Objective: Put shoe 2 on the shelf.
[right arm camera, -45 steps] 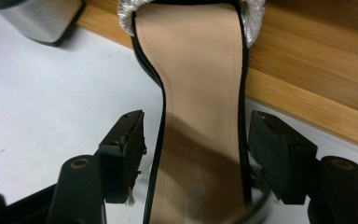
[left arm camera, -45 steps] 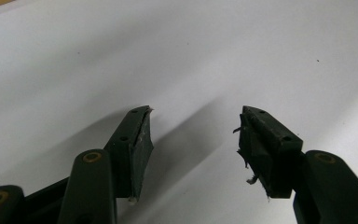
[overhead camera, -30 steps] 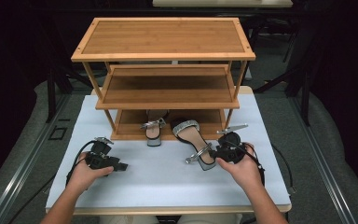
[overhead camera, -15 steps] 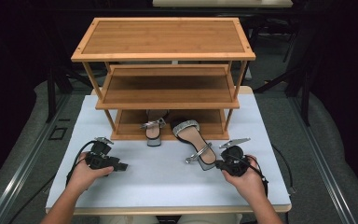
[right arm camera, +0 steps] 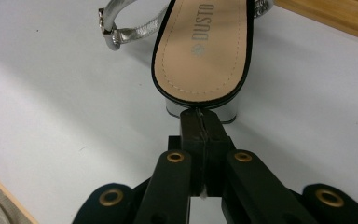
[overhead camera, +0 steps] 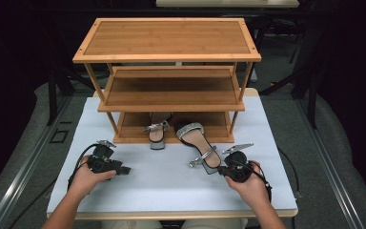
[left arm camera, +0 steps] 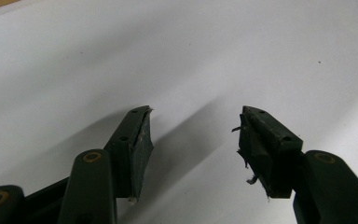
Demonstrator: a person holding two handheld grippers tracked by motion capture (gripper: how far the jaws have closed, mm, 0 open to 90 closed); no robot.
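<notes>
The right gripper [right arm camera: 200,119], jaws just pressed together on nothing, sits at the silver block heel of a sandal [overhead camera: 198,144] lying on the white table [overhead camera: 162,191] near the bamboo shoe rack [overhead camera: 167,57]. The left gripper [left arm camera: 193,140] rests wide open, empty.

high: above, forward-down | tongs views: close, low | shared: white table [overhead camera: 162,191]
</notes>
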